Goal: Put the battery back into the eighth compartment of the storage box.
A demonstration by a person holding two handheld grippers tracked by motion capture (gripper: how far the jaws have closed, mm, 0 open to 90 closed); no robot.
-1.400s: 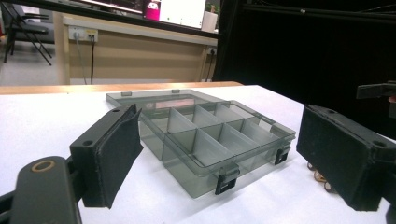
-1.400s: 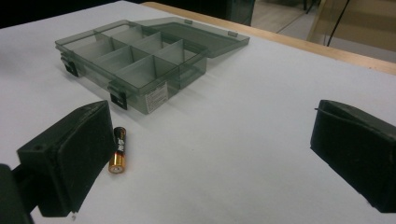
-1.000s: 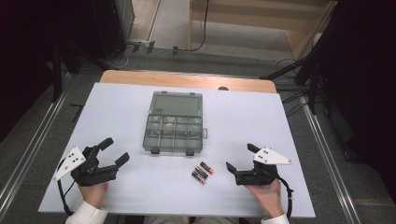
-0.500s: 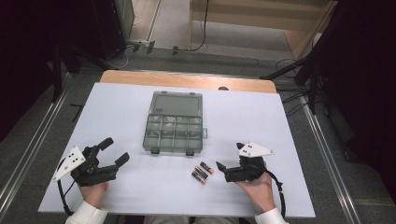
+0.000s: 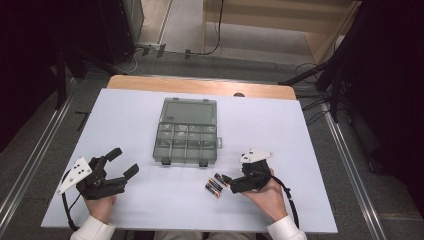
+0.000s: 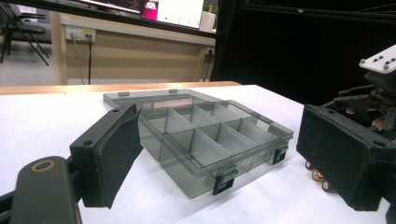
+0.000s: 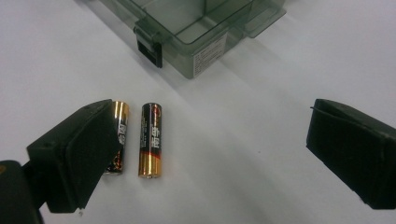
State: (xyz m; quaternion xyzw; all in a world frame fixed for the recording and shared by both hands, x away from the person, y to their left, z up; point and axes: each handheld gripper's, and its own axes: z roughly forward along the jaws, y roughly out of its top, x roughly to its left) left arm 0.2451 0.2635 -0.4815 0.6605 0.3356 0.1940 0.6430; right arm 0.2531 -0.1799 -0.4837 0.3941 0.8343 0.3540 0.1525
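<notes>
Two black-and-gold cylindrical batteries (image 5: pixel 215 183) lie side by side on the white surface (image 5: pixel 300 135), just near of the translucent grey plastic compartment box (image 5: pixel 186 132), which sits open in the middle with its lid folded flat to the far side. As far as can be seen, its compartments hold nothing, so the loading looks not yet begun.

The right gripper (image 5: pixel 231 184) hovers just right of the batteries, its fingers (image 7: pixel 74 156) spread wide apart and clamping nothing; in the right gripper view one battery (image 7: pixel 150 140) lies bare between them while the other (image 7: pixel 117 135) is half hidden behind the left finger. The left gripper (image 5: pixel 123 162) waits well to the left near the front edge, fingers likewise apart and empty. Both batteries remain to be picked up and placed.
</notes>
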